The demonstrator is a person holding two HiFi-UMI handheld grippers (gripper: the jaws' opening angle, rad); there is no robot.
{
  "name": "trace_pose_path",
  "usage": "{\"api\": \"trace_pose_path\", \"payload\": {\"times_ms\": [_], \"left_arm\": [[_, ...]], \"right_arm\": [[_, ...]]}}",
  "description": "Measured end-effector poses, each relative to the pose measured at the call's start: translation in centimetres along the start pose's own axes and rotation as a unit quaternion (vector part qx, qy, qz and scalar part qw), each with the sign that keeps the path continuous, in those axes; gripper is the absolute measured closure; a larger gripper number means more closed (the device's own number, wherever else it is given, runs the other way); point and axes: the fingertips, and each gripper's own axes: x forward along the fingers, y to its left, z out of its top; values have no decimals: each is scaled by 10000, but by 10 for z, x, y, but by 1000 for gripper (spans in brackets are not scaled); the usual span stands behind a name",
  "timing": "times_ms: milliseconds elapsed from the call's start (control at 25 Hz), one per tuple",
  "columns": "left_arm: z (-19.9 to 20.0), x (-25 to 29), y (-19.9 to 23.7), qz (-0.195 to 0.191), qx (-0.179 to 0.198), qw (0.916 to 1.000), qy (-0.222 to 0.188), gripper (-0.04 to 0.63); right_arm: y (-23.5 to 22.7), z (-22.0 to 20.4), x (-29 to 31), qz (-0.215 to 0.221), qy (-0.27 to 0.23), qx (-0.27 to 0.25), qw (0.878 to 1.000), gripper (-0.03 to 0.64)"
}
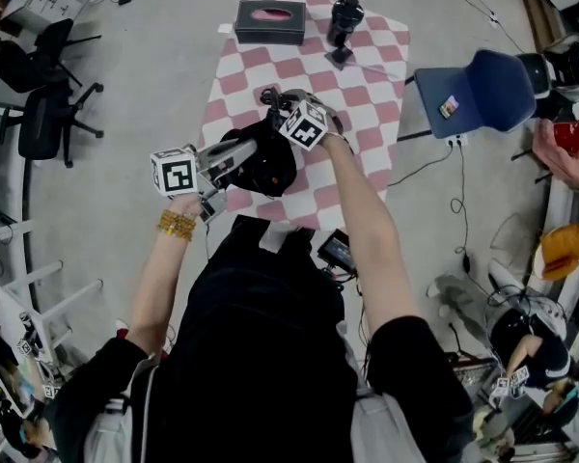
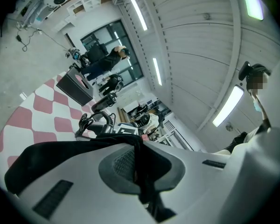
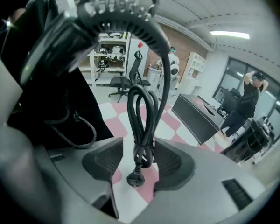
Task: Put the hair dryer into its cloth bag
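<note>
The left gripper (image 2: 140,167) is closed tight on a fold of the black cloth bag (image 1: 265,162), the fabric pinched between its pads and draped over both jaws; it holds the bag up above the near edge of the desk (image 1: 367,75), which is covered in a pink-and-white checked cloth. The right gripper (image 3: 133,160) stands wide, tilted downward just beside the bag's upper side. The hair dryer (image 3: 60,36) sits against the dark bag; how far inside it lies cannot be told. Its ribbed cord end arches over the top of the right gripper view. From that arch the cord (image 3: 142,111) hangs in a tied bundle straight down between the open jaws, close to the right-hand pad, and the plug (image 3: 135,178) dangles just below. The pads do not press on it. The bag's drawstring (image 3: 77,125) loops loosely to the left of the bundle. At the far side of the desk lie a black box (image 1: 270,22) and, near it, a dark upright object (image 1: 344,22) – well apart from both grippers.
</note>
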Motion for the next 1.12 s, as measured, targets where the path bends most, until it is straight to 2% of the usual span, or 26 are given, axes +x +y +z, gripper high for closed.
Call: {"api": "trace_pose_path", "payload": {"times_ms": [40, 80, 200, 320, 480, 560, 640, 760, 840, 880, 960, 1040, 1120], "left_arm": [[3, -1, 2, -10, -19, 10000, -37, 578], [6, -2, 4, -6, -62, 9999, -95, 577], [13, -5, 13, 38, -160, 9996, -220, 578], [17, -1, 11, 14, -177, 9993, -340, 577], [19, -5, 15, 58, -290, 9981, -538, 577], [20, -9, 16, 77, -350, 9973, -633, 578], [22, -14, 18, 88, -426, 9961, -765, 578], [25, -22, 21, 98, -577, 9940, -927, 577], [29, -24, 19, 72, -570, 9934, -991, 578], [32, -24, 17, 57, -546, 9932, -1025, 578], [36, -22, 13, 34, -507, 9929, -1073, 578], [36, -18, 10, 38, -455, 9934, -1053, 577], [33, -14, 8, 74, -414, 9942, -989, 577]], "right_arm": [[-5, -1, 3, -127, 69, -53, 9999, 452], [-11, -2, 5, -235, 112, -17, 9997, 480], [-19, -3, 5, -200, 100, 543, 9983, 488], [-12, -5, -6, 324, 56, 1475, 9885, 497], [5, -3, -41, 1162, 159, 2520, 9606, 505], [14, -4, -63, 1634, 146, 3140, 9351, 506], [21, -3, -87, 2107, 55, 3709, 9044, 506], [30, 6, -121, 2712, -163, 4251, 8634, 508], [37, 15, -140, 3089, -357, 4621, 8305, 508], [38, 18, -149, 3174, -435, 4829, 8150, 508], [35, 21, -160, 3171, -647, 5184, 7916, 509], [32, 31, -167, 3324, -1186, 5369, 7663, 511], [31, 45, -171, 3491, -1749, 5556, 7340, 514]]}}
